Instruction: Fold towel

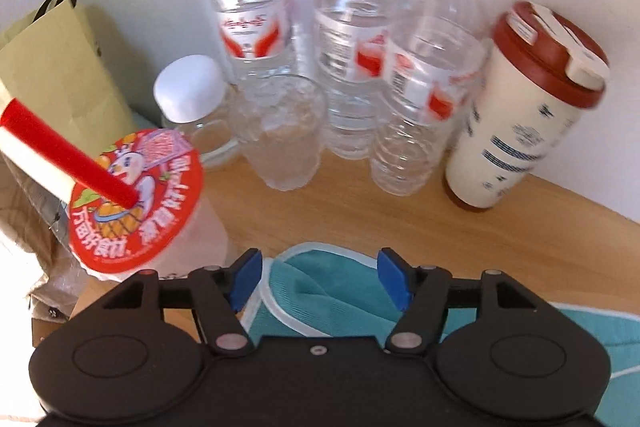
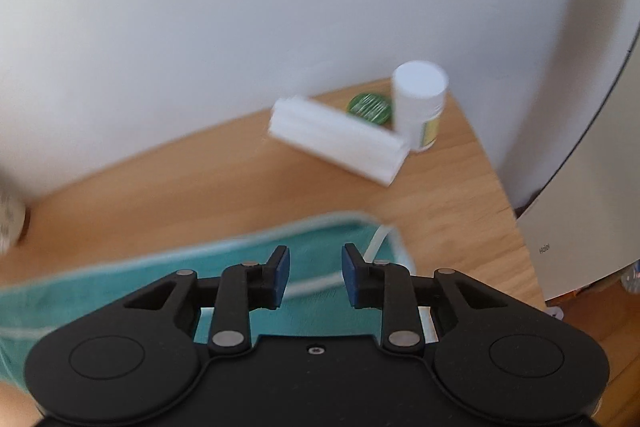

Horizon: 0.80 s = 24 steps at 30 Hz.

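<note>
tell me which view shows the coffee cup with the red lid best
The left wrist view. There the coffee cup stands whole against the wall, right of the water bottles, red lid and printed side both visible. The right wrist view catches only a blurred pale sliver of what may be it at the far left edge.

Bright, even daylight on both my feeds, with soft shadows on the white wall (image 2: 200, 27). My right view smears with motion blur; the water bottles (image 1: 348, 39) ghost on the left, and fisheye bends the edges.
</note>
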Each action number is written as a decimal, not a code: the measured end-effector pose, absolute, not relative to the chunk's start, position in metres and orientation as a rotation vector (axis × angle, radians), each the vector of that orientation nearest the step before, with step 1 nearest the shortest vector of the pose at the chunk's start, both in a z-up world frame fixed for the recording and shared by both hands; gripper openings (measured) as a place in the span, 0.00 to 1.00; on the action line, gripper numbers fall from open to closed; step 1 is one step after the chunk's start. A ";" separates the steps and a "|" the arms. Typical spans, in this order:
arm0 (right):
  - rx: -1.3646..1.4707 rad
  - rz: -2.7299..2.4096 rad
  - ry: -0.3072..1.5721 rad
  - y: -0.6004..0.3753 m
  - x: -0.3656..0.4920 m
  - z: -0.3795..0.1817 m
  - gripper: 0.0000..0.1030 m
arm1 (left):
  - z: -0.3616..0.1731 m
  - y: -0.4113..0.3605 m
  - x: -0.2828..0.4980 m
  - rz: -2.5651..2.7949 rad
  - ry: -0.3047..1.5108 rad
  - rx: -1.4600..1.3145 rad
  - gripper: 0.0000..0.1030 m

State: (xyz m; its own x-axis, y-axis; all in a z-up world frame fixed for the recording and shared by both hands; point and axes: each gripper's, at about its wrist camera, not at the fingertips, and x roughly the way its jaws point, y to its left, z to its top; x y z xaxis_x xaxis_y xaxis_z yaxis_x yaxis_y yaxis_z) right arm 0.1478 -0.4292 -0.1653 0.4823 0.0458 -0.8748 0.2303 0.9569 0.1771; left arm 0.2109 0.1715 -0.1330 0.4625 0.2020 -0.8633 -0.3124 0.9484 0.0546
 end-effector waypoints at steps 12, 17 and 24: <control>-0.052 0.110 1.081 -0.383 0.122 -0.166 0.31 | -0.132 0.103 0.183 0.044 1.038 0.131 0.68; -0.319 0.250 1.033 -0.358 0.121 -0.169 0.37 | -0.145 0.065 0.148 -0.101 0.980 0.484 0.70; -0.536 0.494 0.963 -0.314 0.132 -0.176 0.37 | -0.179 0.045 0.133 -0.207 1.008 0.658 0.70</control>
State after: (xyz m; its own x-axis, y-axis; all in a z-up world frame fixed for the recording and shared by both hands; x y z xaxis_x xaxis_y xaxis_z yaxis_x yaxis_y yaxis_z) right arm 0.1323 -0.3139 -0.1765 0.4824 0.1545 -0.8622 -0.6107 0.7650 -0.2046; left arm 0.1333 0.0453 -0.1794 0.5335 0.1332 -0.8352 0.4515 0.7902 0.4144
